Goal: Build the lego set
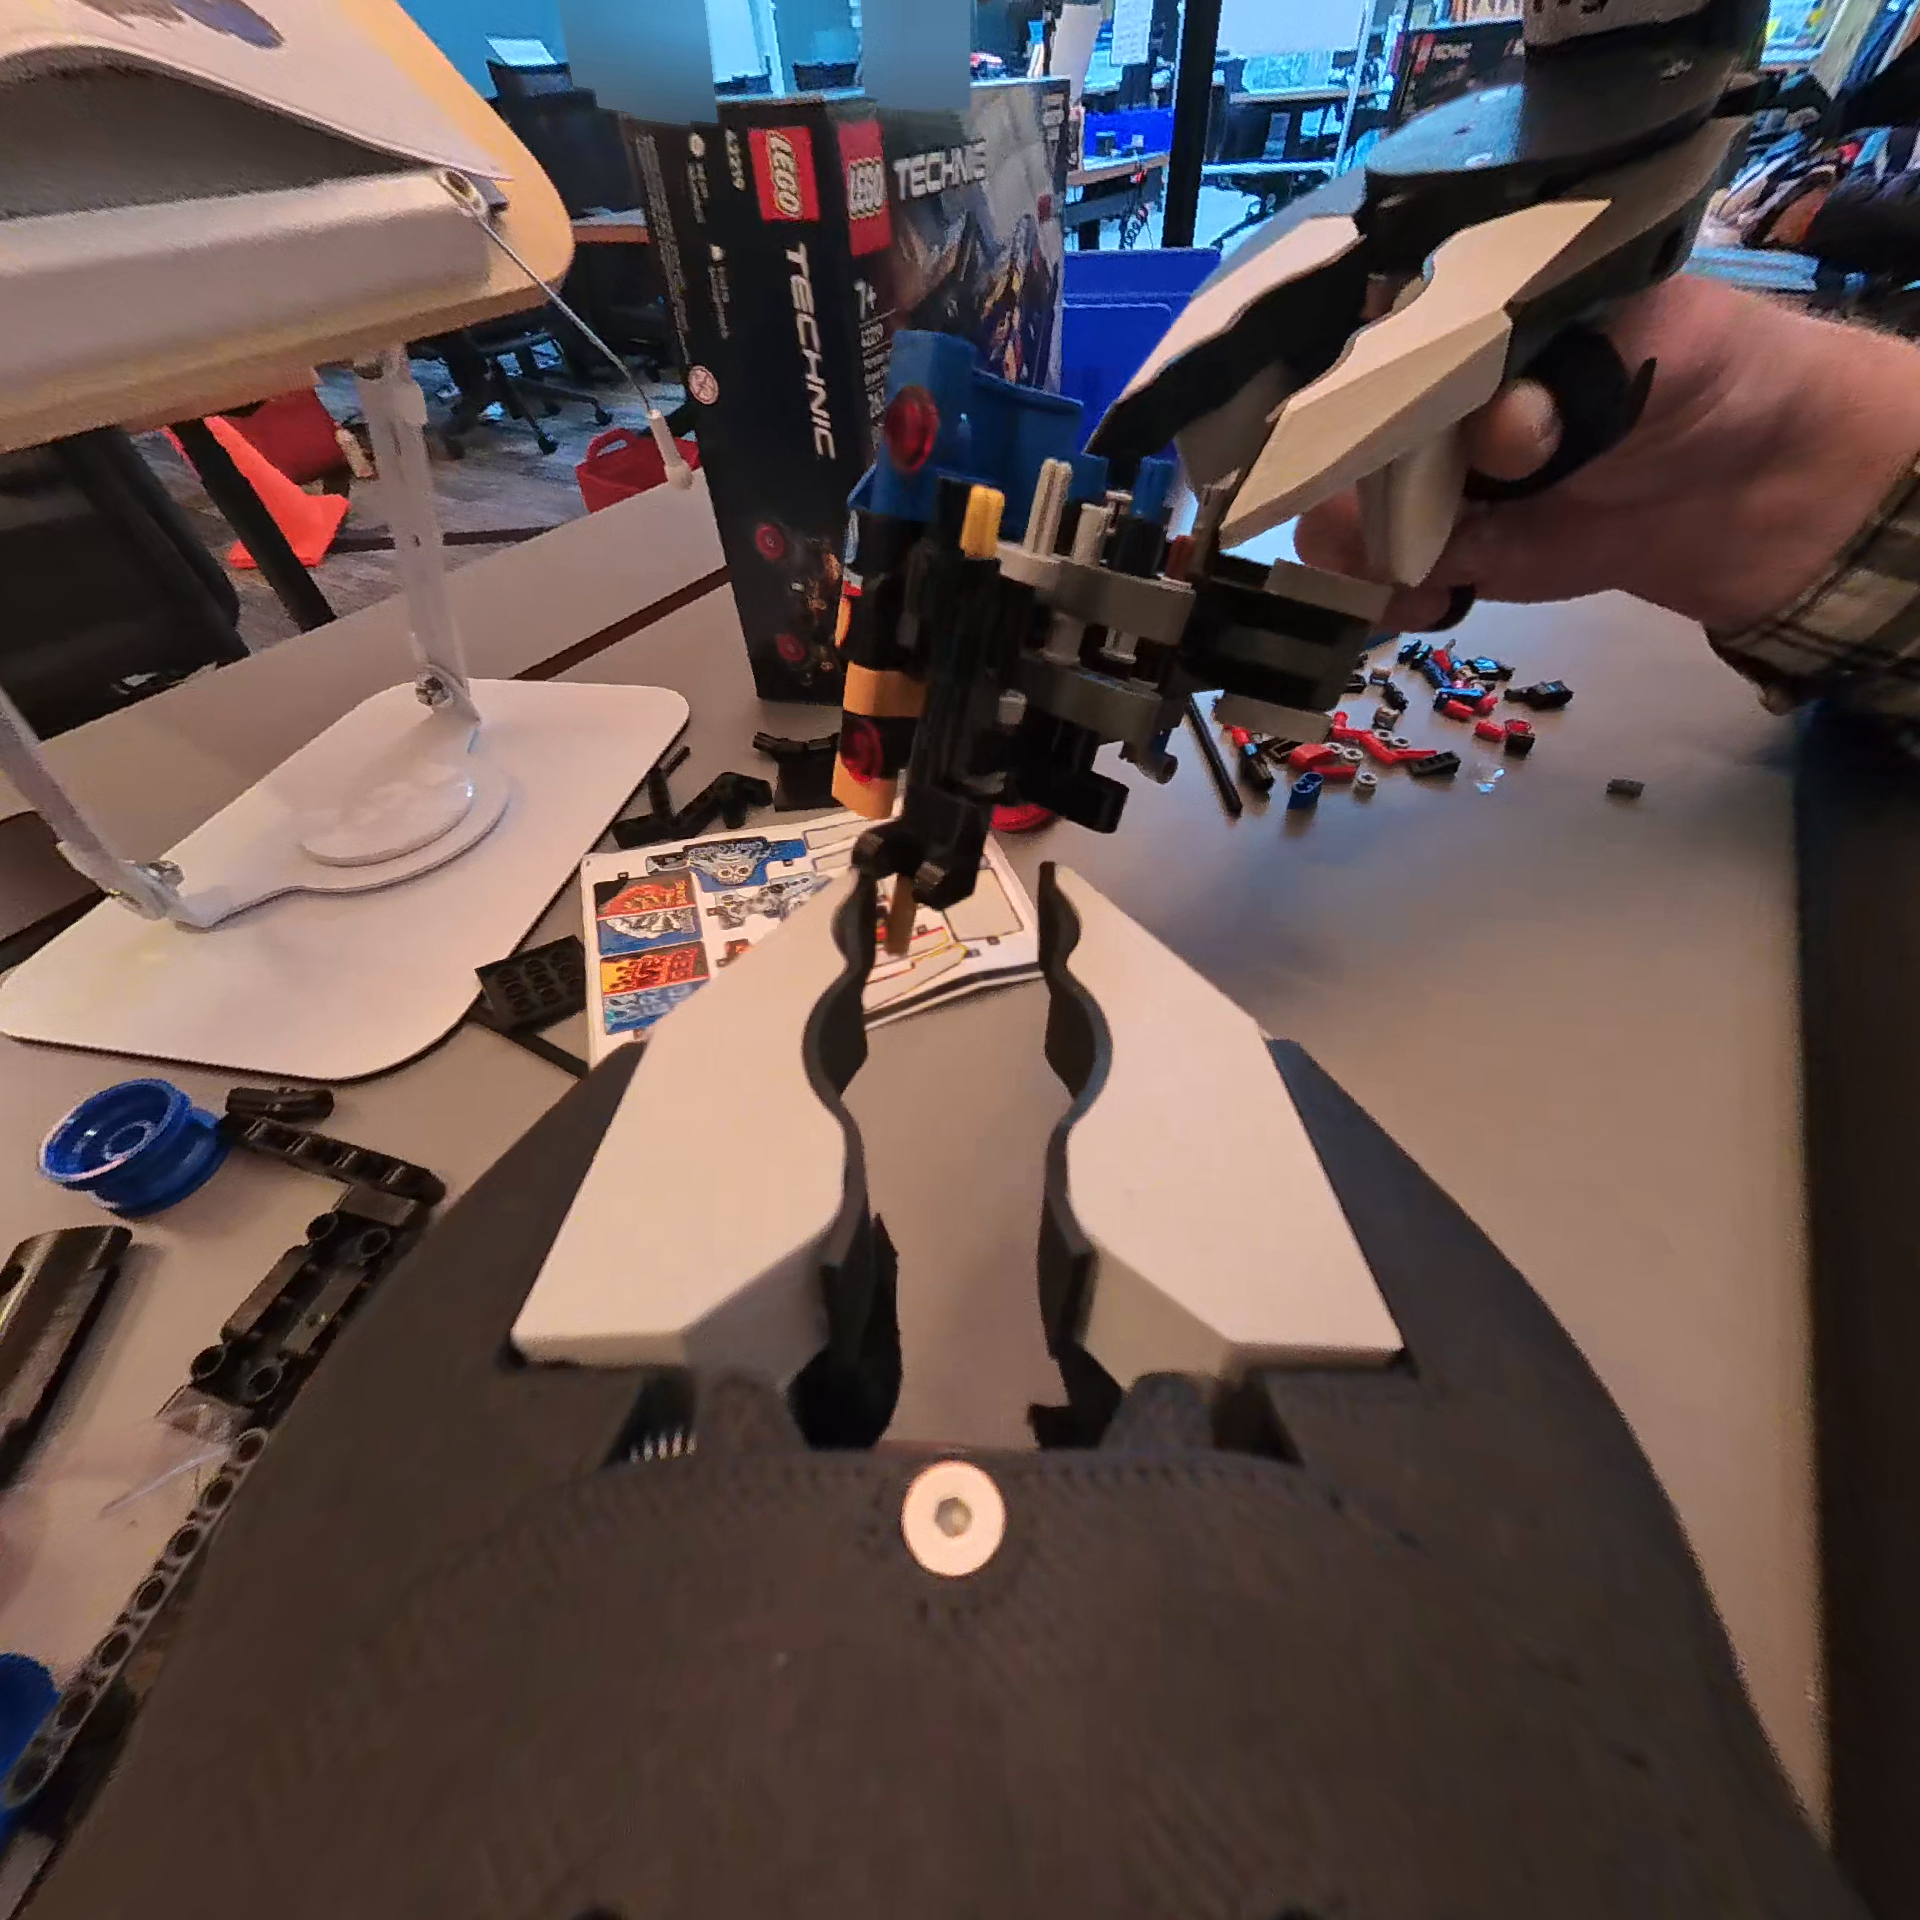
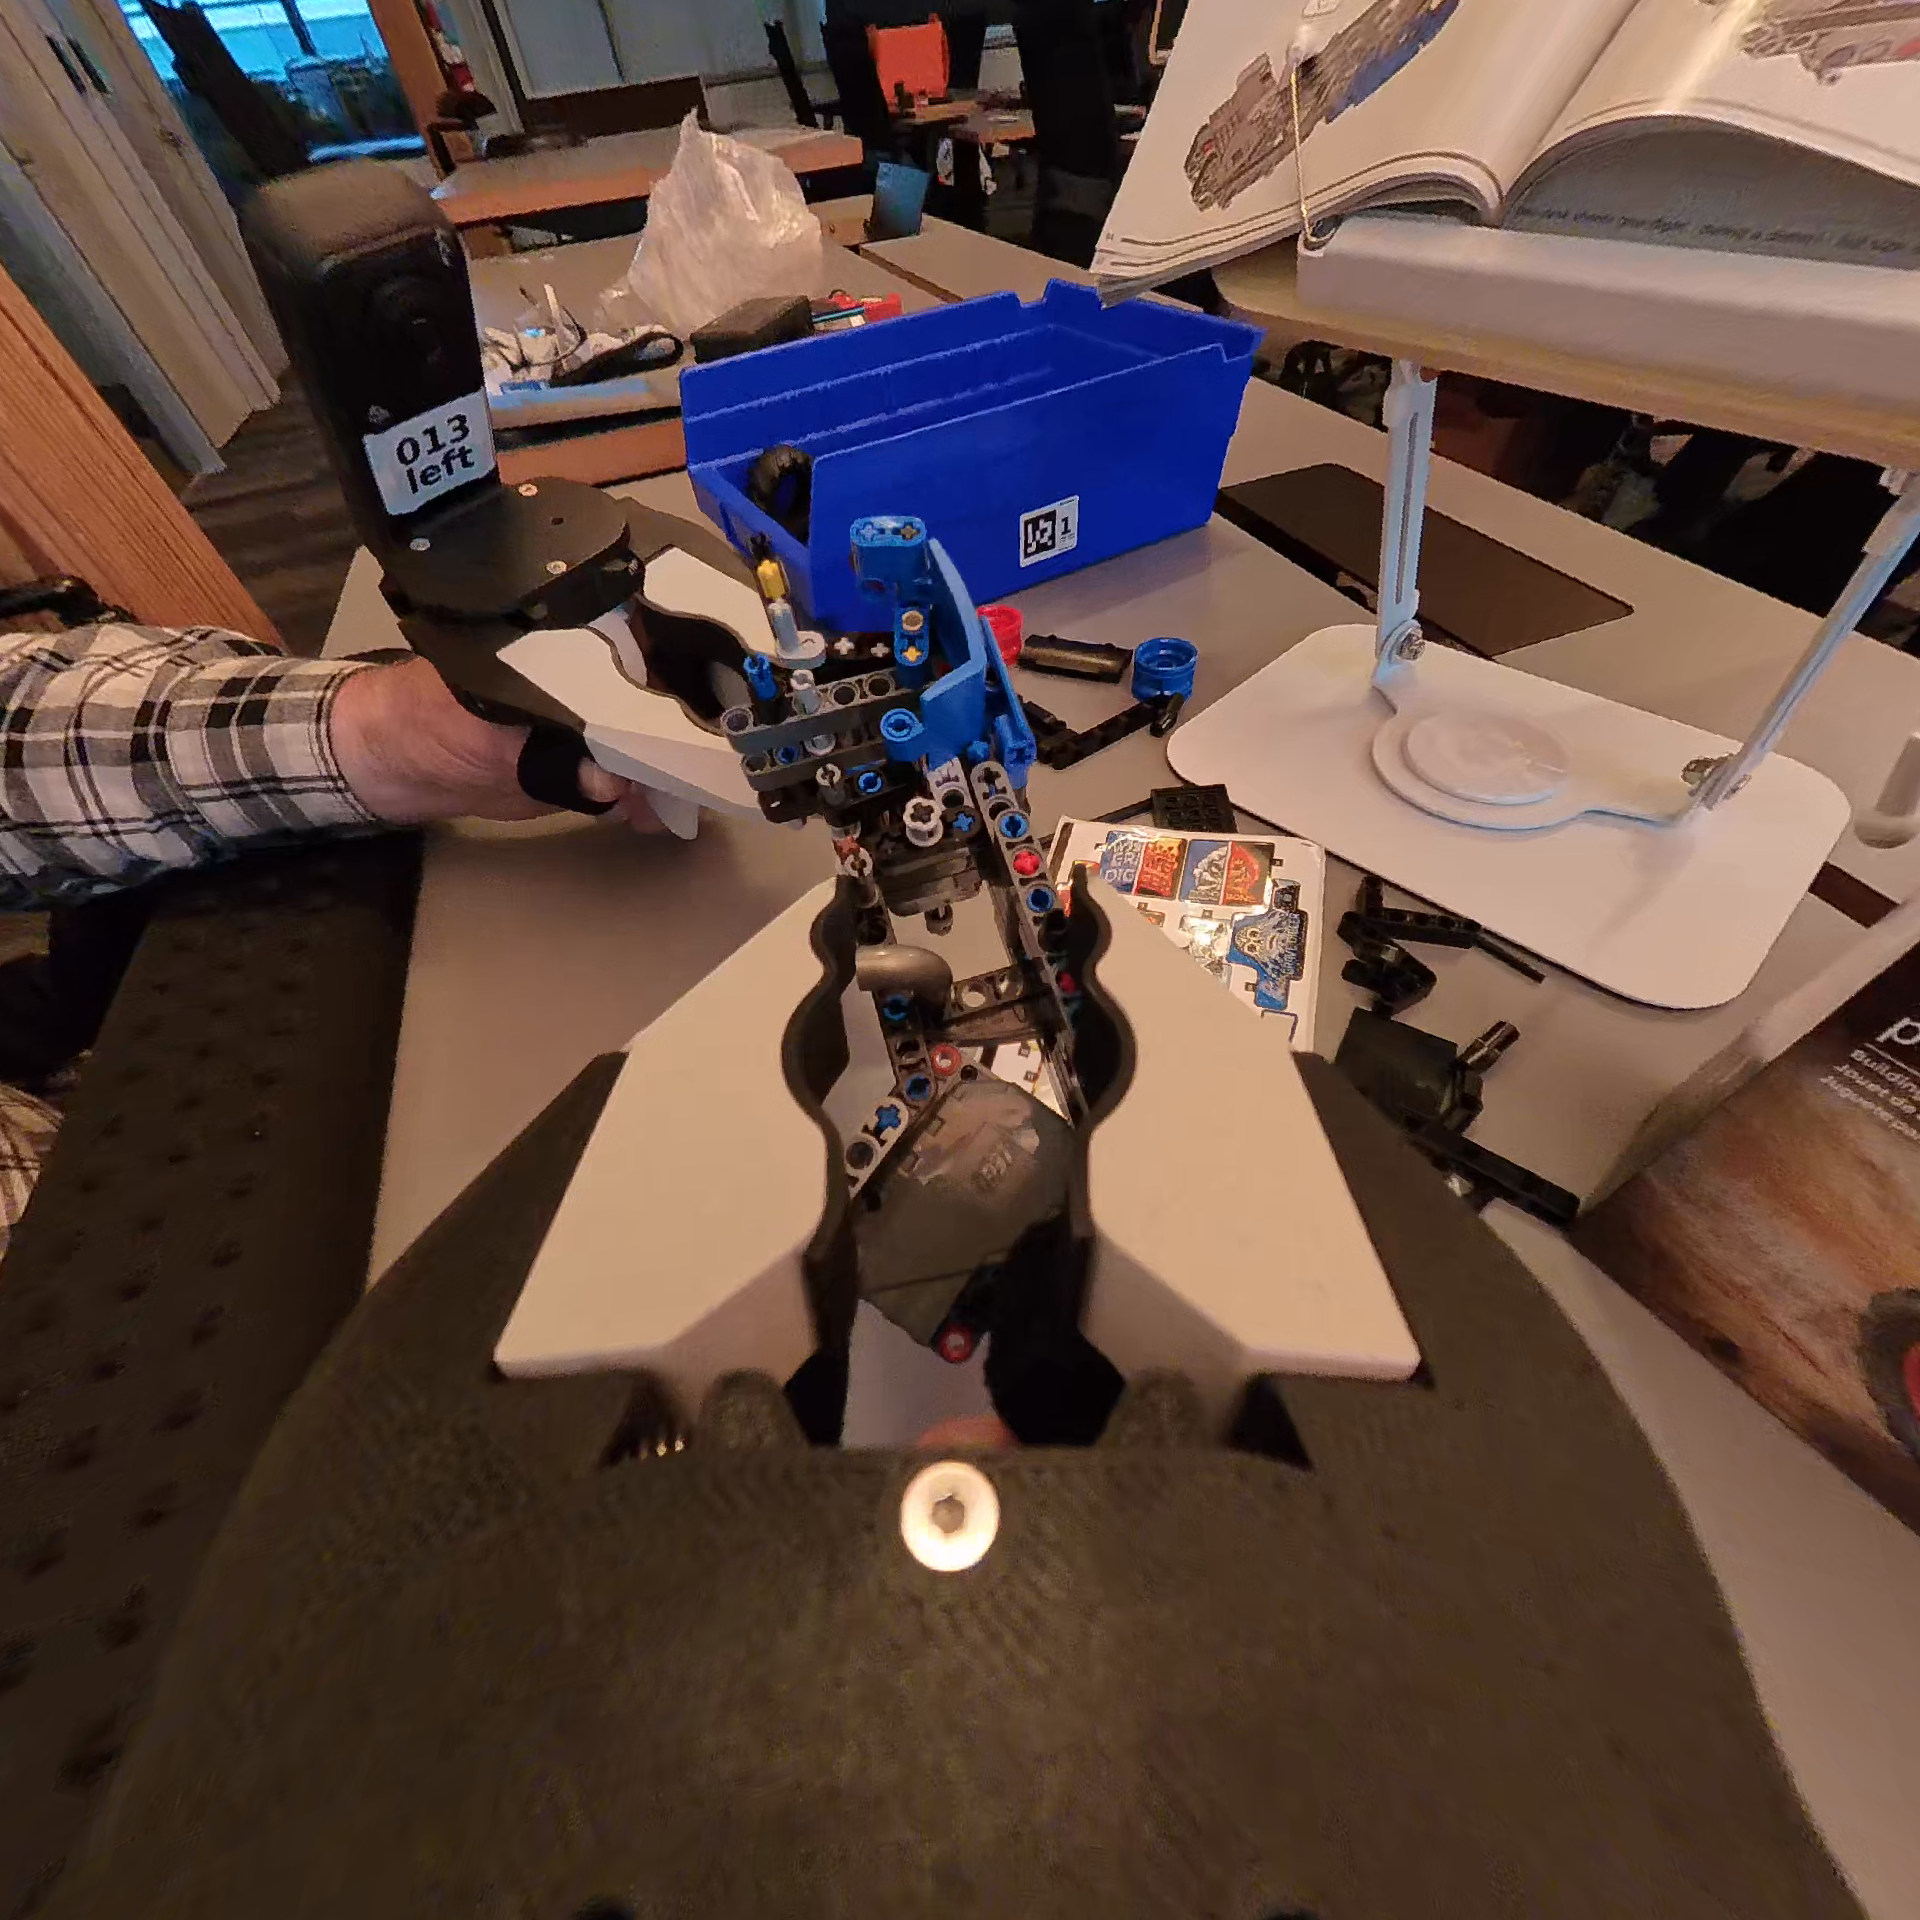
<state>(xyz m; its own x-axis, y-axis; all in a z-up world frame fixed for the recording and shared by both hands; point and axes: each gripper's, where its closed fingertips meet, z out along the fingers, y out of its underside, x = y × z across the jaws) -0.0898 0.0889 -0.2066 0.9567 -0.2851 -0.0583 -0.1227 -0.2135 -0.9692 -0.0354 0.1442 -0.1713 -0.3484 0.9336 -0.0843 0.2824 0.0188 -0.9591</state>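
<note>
Jaws first: left gripper is sitting spread apart, its tips right at the lower black end of the lego model, but as far as I can tell it isn't pinching anything. Right gripper is clamping the model by its dark motor end and holding it up off the table, out in front of the blue bin.

Progress-wise I'm guessing we're somewhere in the middle. The chassis is coming together with grey frames, blue panels and a bunch of pins and axles sticking out, but no wheels are going on yet and plenty is lying around unused.

Going left to right in the left wrist view:
- long black beams and a blue wheel rim are waiting at the left edge
- the white book stand is taking up a big chunk of table, with the instruction book lying open on it
- the sticker sheet is lying under the model, looking mostly unpeeled
- the set box is standing behind
- a pile of small red, blue and black parts is sitting over on the right

Nothing is really blocking the way; the stand is just crowding the left side
</note>
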